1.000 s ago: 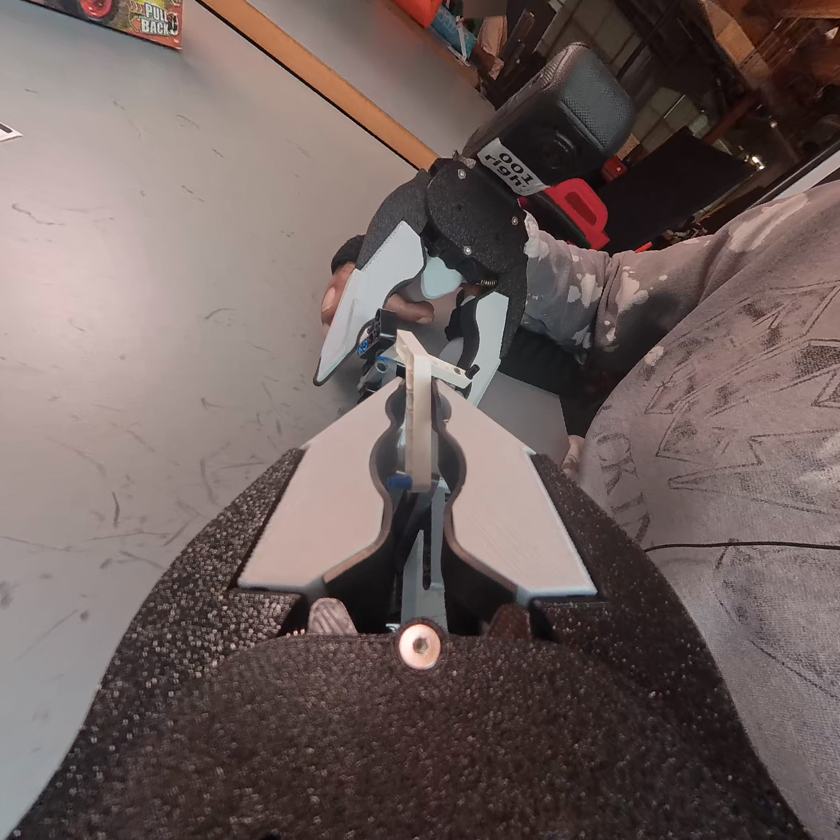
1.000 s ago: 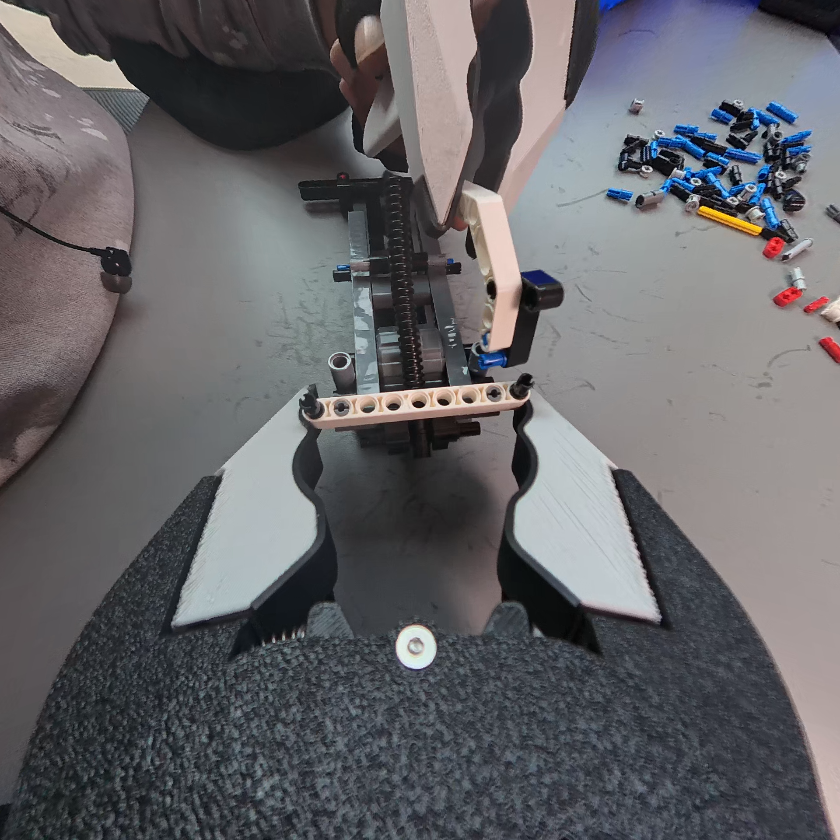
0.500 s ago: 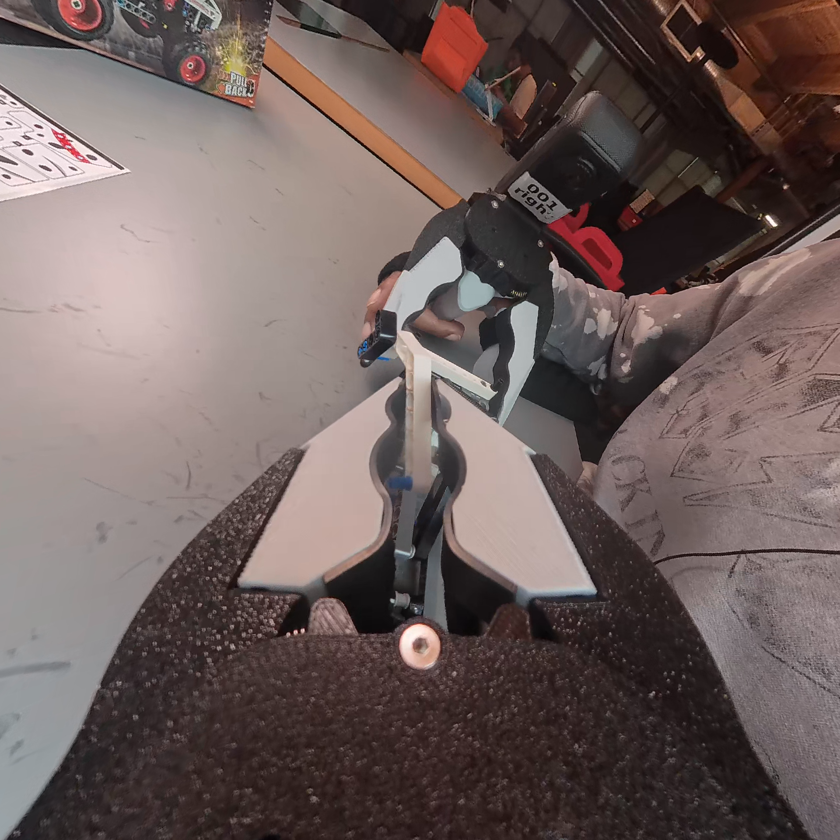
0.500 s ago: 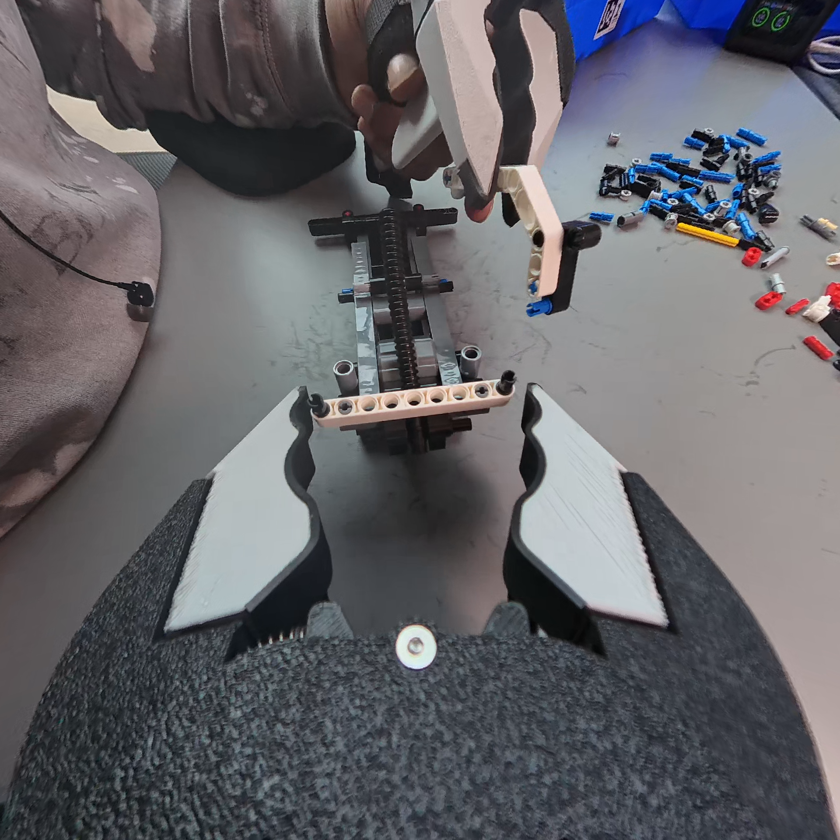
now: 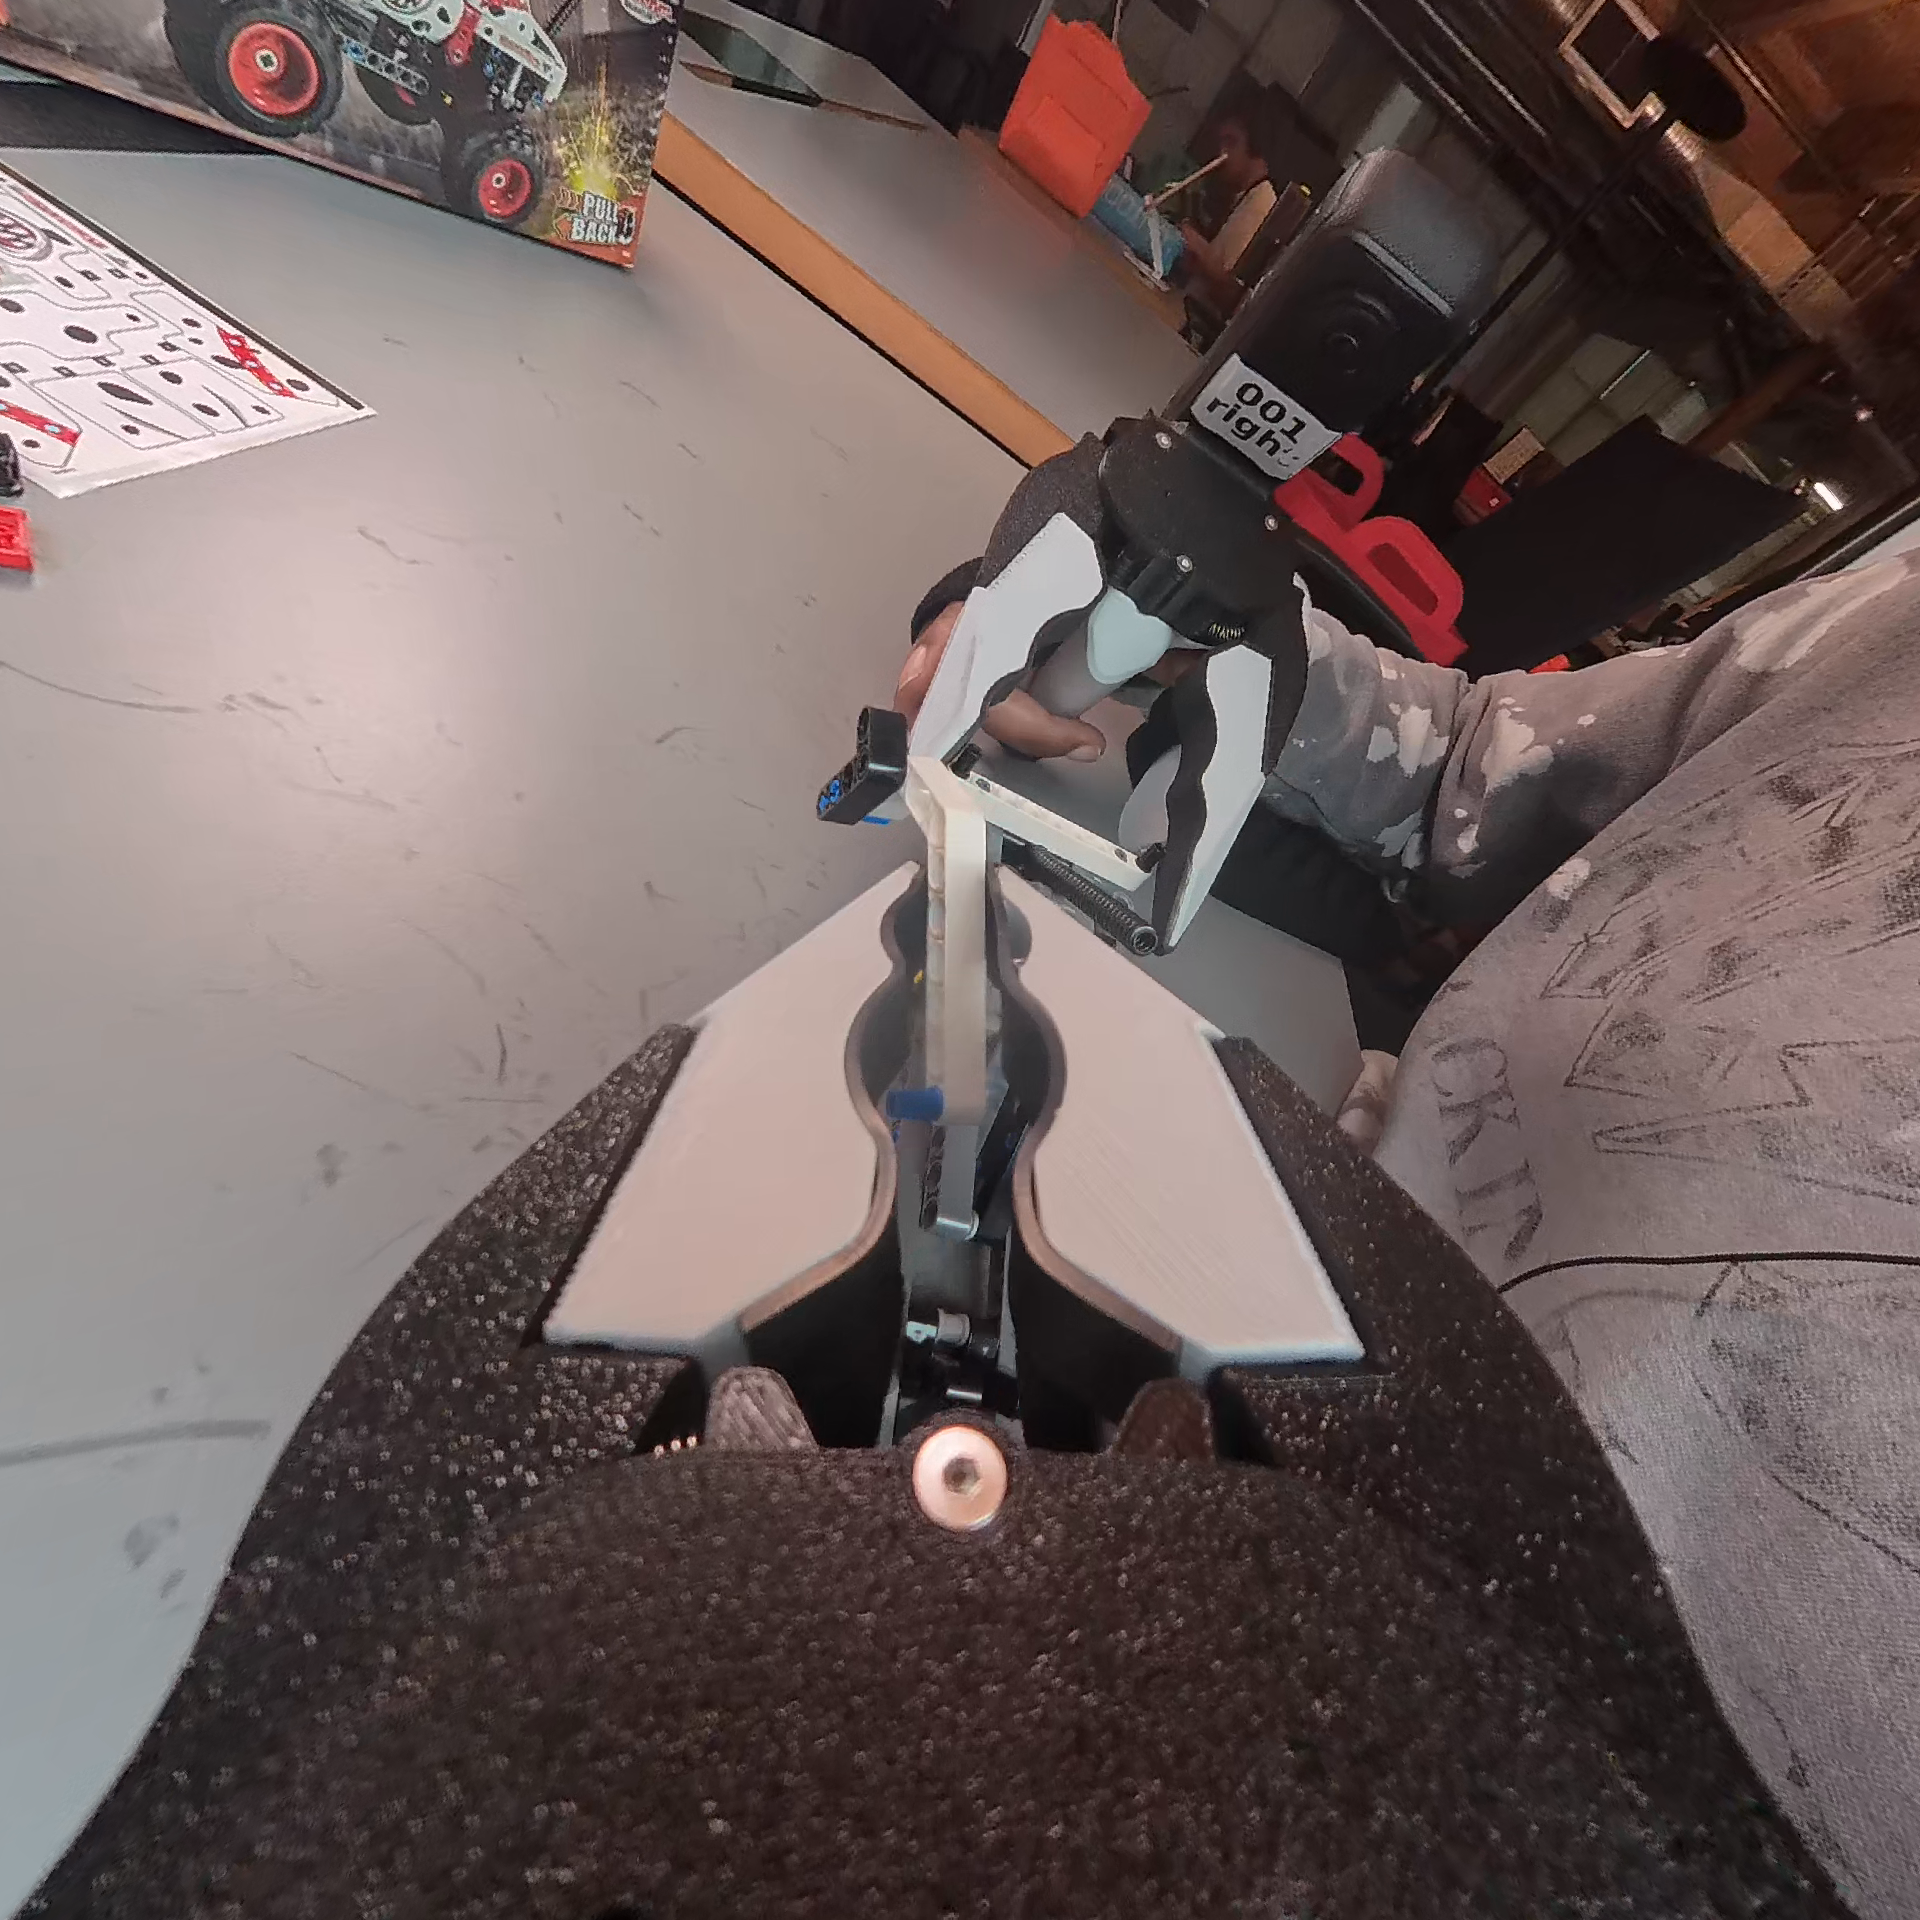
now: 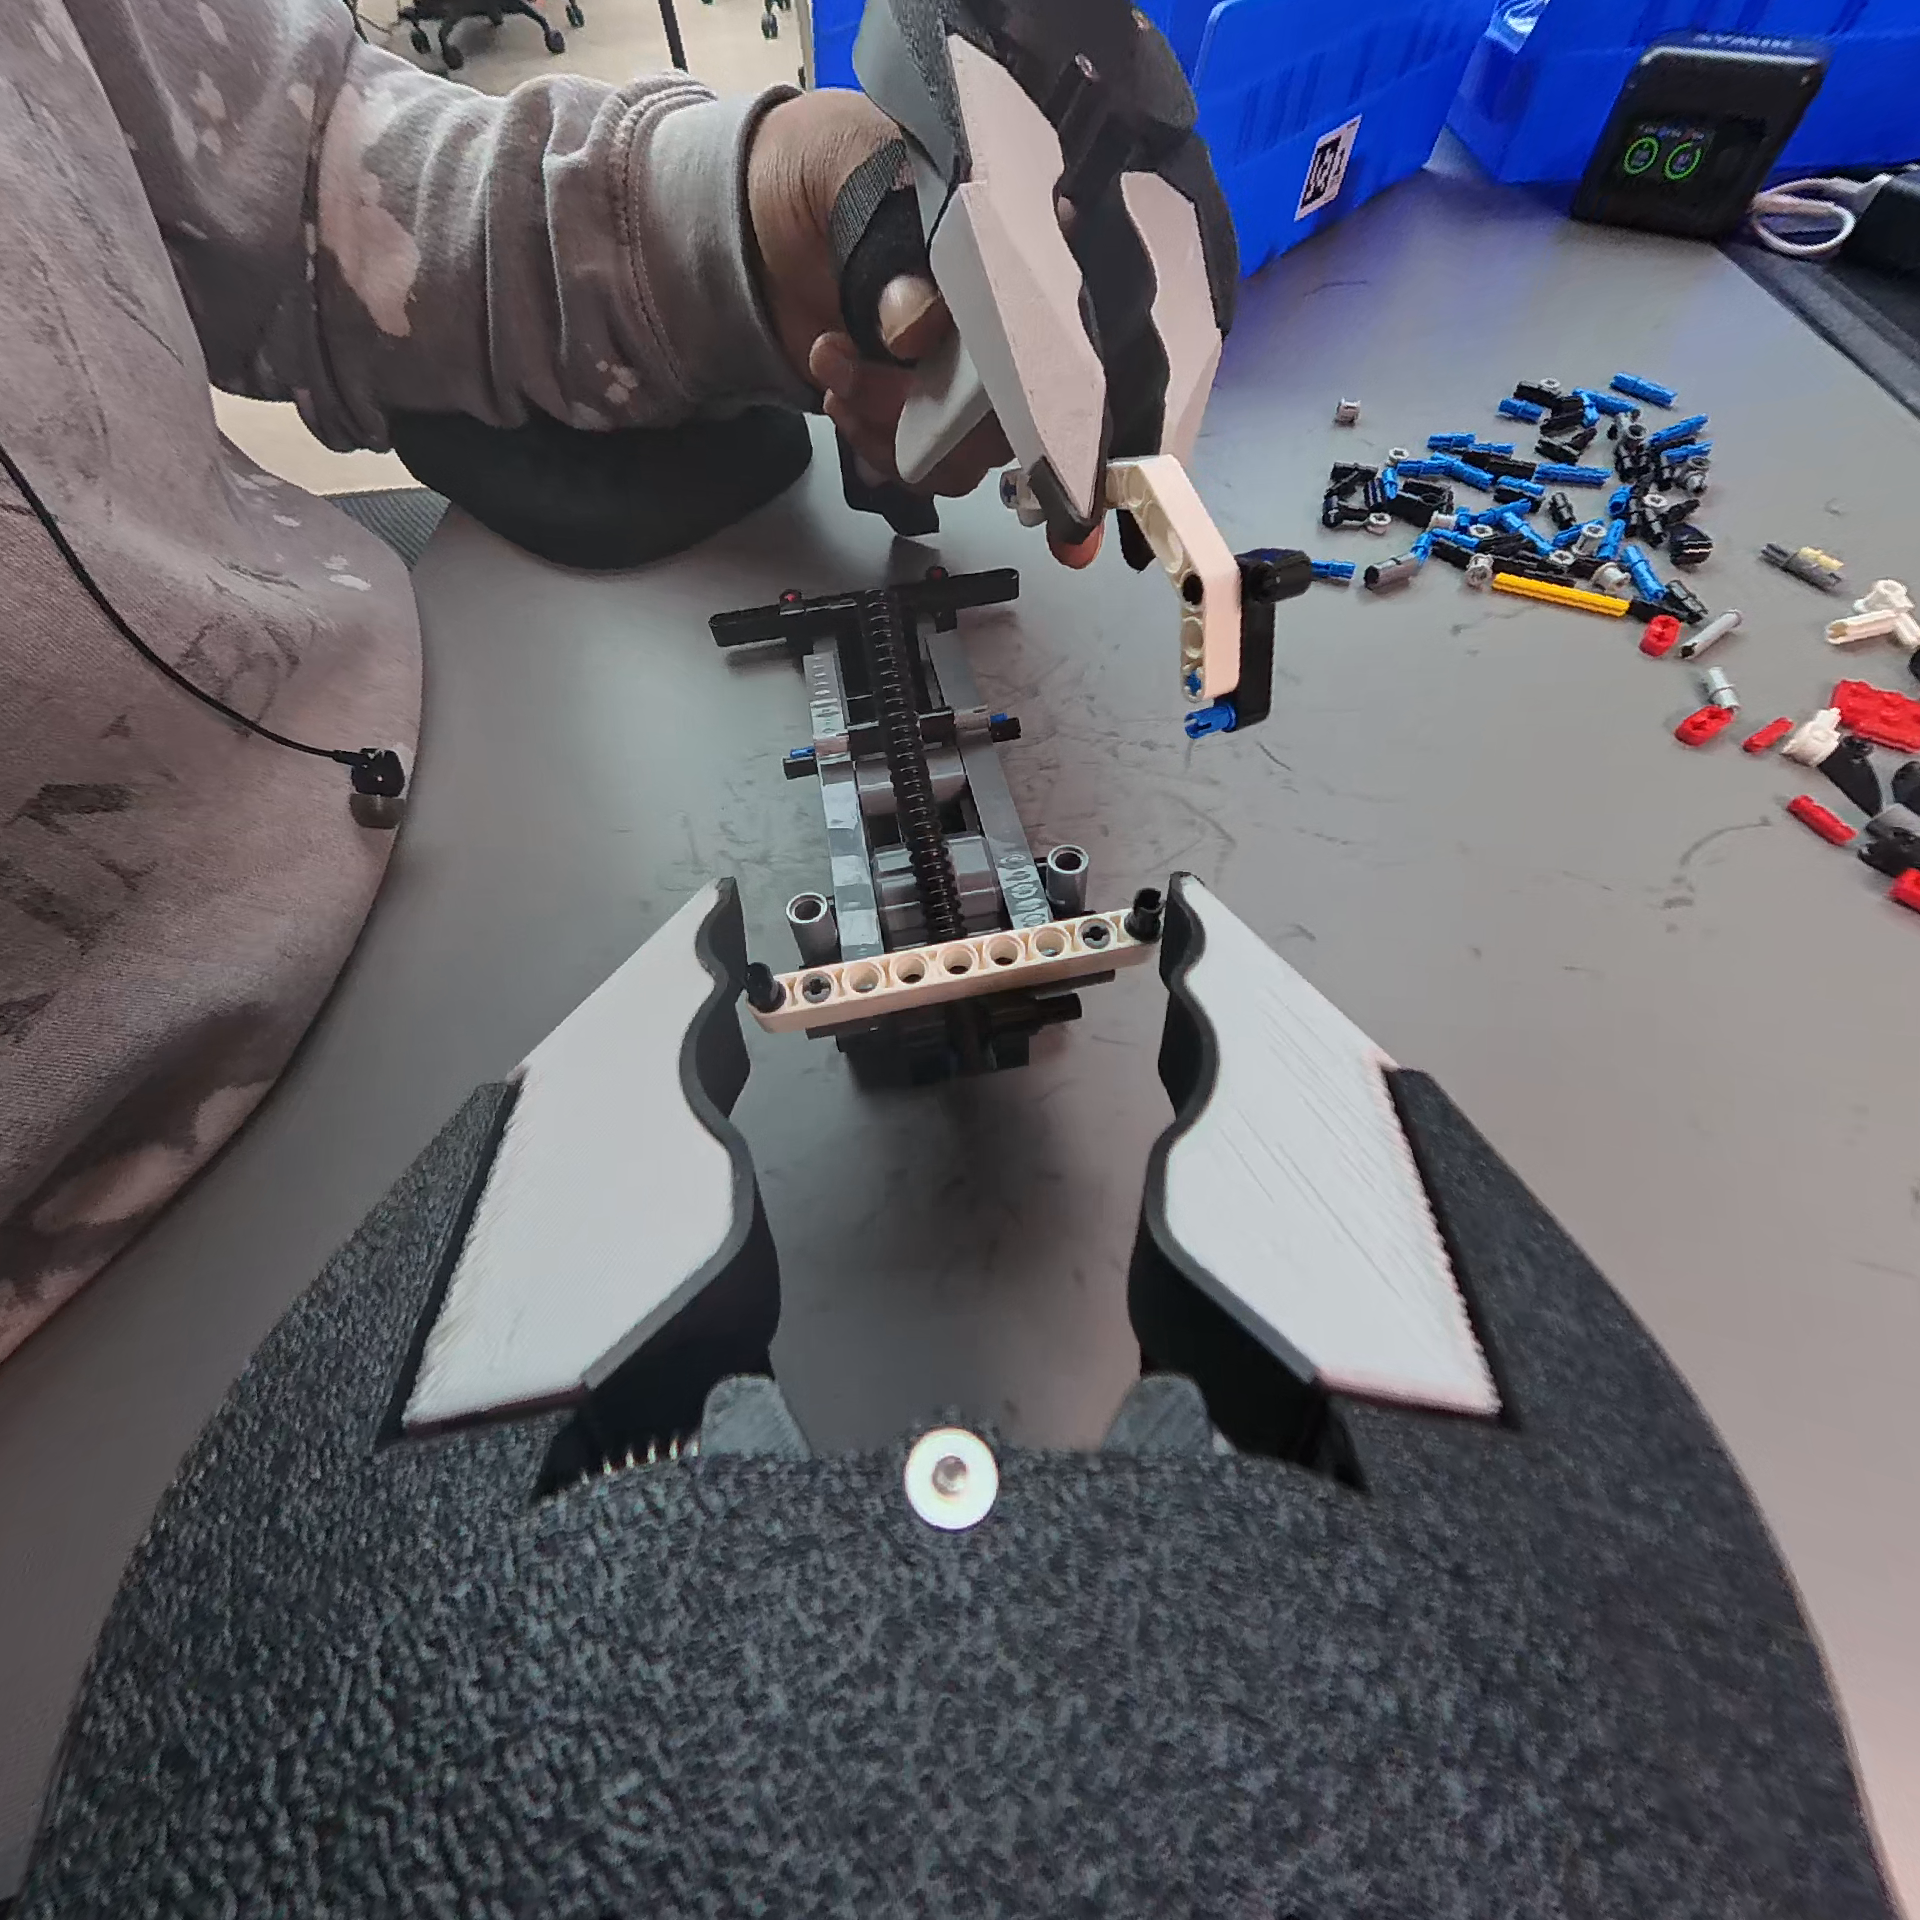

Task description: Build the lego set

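Observation:
A long black and grey lego chassis [image 6: 914, 769] with a black spring down its middle lies on the grey table. My right gripper [image 6: 956, 925] is shut on the white straight beam [image 6: 956, 956] across the chassis's near end, with its fingertips on the black end pins. It also shows in the left wrist view [image 5: 1049, 842]. My left gripper [image 5: 956, 883] is shut on a white bent beam [image 5: 956, 956] that carries a black connector [image 5: 862, 769] and a blue pin. In the right wrist view the left gripper [image 6: 1081, 499] holds this bent beam [image 6: 1195, 561] in the air, above and right of the chassis.
A pile of small blue and black parts [image 6: 1538, 509] and some red and white parts [image 6: 1849, 727] lie to the right. Blue bins [image 6: 1351, 104] and a black device [image 6: 1694, 135] stand behind. The set box [image 5: 416, 114] and a sticker sheet [image 5: 125, 343] lie far left. The person's torso [image 6: 156, 623] is close on the left. Left tips to right tips: about 7 cm.
My left gripper has lifted the bent beam up and to the right, away from the chassis side. My right gripper has stayed on the white straight beam.

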{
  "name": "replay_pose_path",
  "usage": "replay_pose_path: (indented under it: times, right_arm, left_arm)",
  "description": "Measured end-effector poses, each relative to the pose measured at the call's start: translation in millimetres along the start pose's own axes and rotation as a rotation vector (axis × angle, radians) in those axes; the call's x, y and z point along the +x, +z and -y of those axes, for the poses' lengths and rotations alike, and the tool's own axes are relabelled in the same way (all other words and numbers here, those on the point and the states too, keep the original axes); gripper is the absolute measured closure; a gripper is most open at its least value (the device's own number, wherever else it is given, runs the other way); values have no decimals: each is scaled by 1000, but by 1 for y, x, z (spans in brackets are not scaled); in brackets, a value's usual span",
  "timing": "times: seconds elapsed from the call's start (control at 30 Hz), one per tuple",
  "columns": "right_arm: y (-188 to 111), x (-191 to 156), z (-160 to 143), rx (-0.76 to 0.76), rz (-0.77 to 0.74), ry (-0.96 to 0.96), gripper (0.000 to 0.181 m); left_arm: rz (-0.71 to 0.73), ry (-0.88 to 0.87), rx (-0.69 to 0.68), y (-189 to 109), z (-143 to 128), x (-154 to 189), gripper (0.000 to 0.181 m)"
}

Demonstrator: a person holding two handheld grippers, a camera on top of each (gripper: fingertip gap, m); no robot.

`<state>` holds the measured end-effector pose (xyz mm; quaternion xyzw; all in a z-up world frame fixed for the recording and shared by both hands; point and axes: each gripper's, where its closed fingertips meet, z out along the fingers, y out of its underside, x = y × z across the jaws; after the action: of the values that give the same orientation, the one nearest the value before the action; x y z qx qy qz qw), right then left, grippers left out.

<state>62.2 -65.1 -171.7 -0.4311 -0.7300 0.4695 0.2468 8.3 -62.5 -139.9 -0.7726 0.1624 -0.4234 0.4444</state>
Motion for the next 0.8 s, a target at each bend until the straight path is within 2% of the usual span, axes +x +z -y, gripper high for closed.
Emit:
replay_pose_path:
  times: [0.33, 0.47, 0.67, 0.8]
  right_arm:
    - [-1, 13, -4, -51, -95, -8, 108]
    - [-4, 25, -4, -59, -169, -18, 123]
    - [-8, 23, -8, -88, -172, -40, 124]
    - [-15, 20, -13, -163, -186, -61, 124]
  left_arm:
    - [26, 9, 4, -4, 0, -6, 171]
    - [41, 8, 12, -5, 1, -9, 172]
    - [98, 51, -31, -5, -5, -16, 171]
    - [142, 68, -114, -2, -18, -23, 171]
